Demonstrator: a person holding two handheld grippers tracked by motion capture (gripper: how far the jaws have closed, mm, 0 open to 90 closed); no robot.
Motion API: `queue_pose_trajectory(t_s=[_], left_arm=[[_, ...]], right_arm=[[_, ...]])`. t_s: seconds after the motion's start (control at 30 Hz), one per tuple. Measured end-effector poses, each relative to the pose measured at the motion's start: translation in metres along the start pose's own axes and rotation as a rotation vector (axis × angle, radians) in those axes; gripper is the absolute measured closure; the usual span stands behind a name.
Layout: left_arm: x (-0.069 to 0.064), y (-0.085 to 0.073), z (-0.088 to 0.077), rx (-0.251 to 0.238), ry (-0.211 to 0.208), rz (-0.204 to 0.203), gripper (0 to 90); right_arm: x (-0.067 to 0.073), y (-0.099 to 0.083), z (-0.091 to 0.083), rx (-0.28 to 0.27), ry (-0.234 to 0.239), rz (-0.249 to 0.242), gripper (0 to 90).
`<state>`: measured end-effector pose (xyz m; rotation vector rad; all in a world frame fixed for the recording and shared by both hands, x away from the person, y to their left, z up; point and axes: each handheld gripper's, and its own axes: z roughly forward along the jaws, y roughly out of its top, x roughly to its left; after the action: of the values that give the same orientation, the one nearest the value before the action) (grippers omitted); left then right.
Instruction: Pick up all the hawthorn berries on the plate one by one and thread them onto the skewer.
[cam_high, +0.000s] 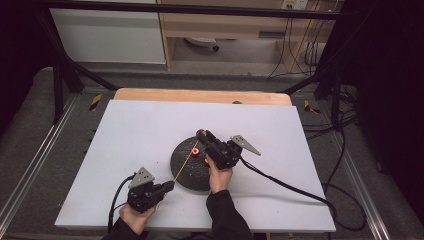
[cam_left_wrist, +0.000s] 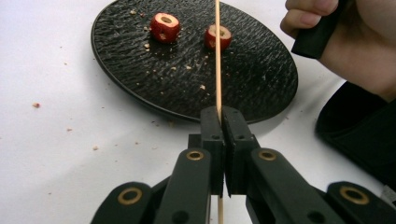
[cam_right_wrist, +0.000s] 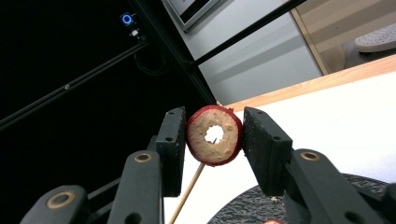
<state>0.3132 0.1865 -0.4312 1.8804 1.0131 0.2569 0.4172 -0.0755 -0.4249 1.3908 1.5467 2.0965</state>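
Clamped in the left gripper, the skewer could be snapped if the cored fruit, pinched by the right gripper, is pushed off-axis.

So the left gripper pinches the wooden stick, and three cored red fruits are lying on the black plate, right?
Not quite: two cored red fruits lie on the black plate, not three, as the left gripper view shows. The left gripper does pinch the wooden stick.
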Motion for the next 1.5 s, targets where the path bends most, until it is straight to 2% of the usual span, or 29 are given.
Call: queue_pose_trajectory(t_s=[0.17,0.37,0.5,0.67,0.8,0.93,1.1,1.23,1.5], left_arm=[[0.0,0.0,-0.002,0.003,0.005,0.0,88.1],[0.004,0.0,-0.004,0.011,0.033,0.066,88.0],[0.004,0.001,-0.005,0.009,0.032,0.071,88.0],[0.001,0.0,-0.004,0.005,0.019,0.062,88.0],[0.001,0.0,-0.004,-0.003,0.0,0.023,88.1],[-0.002,0.0,-0.002,-0.004,-0.006,0.0,88.1],[-0.004,0.001,0.0,-0.025,-0.003,-0.005,88.1],[-0.004,0.002,0.001,-0.031,-0.001,-0.002,88.1],[-0.004,0.005,0.005,-0.031,-0.001,0.001,88.1]], right_arm=[[0.001,0.0,-0.002,0.008,-0.001,-0.011,60.8],[0.002,0.006,-0.004,0.055,0.002,-0.004,61.0],[0.003,0.009,-0.005,0.075,0.009,0.019,61.3],[0.002,0.01,-0.005,0.059,0.006,0.007,61.5],[0.002,0.009,-0.004,0.039,-0.008,-0.015,61.5],[0.001,0.005,-0.003,0.051,-0.01,-0.038,61.5],[0.003,0.001,-0.004,0.056,0.01,-0.019,61.5],[0.005,0.0,-0.006,0.069,0.025,0.006,61.5],[0.008,-0.007,-0.009,0.095,0.04,0.021,61.5]])
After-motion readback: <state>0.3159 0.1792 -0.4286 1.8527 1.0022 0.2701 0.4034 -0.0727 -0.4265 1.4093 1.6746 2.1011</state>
